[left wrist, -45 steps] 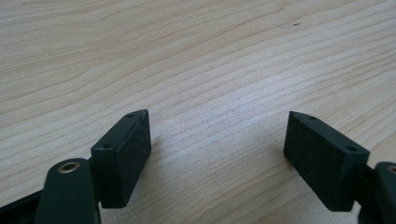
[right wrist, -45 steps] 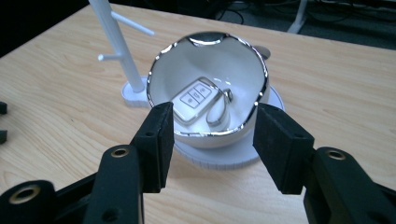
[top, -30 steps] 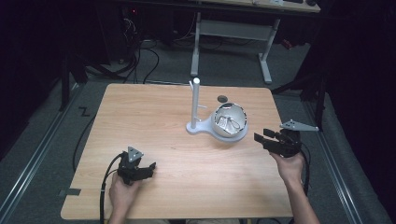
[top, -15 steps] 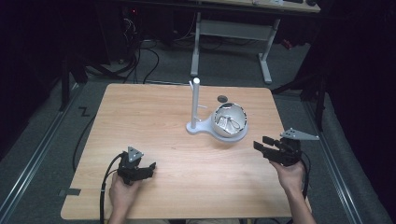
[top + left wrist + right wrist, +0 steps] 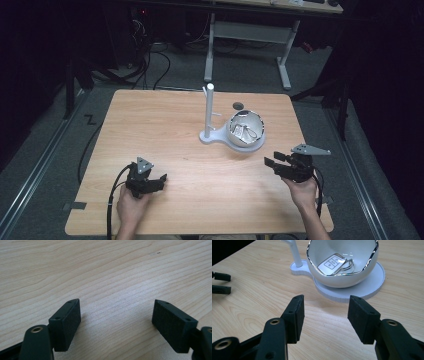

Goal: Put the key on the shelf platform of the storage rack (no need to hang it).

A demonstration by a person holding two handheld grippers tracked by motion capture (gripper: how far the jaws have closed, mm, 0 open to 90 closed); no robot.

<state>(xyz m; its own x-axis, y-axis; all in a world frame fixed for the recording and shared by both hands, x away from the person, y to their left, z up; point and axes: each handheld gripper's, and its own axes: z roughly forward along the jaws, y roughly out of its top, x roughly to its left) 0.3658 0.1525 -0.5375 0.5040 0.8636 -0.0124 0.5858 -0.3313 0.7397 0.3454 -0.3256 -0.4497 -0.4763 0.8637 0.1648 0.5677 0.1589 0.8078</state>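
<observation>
1. A white car key fob with a metal ring (image 5: 331,263) lies inside the glossy white bowl with a chrome-edged rim (image 5: 342,267), which sits on a round white stand with an upright post (image 5: 209,112) at the middle-right of the pale wooden worktop (image 5: 165,125).
2. The right tongs (image 5: 324,315) hover empty, jaws spread, near the stand and pointing at the bowl.
3. The left tongs (image 5: 116,320) rest low on bare wood, well apart from the bowl, jaws wide and holding nothing.
4. The fob looks light, rigid and smooth, so it may slip; pinching across its flat faces seems safest.
5. The ring is partly hidden under the fob, so whether it can be hooked is hard to tell.
6. The bowl is probably fragile and its steep wall crowds the jaws.
</observation>
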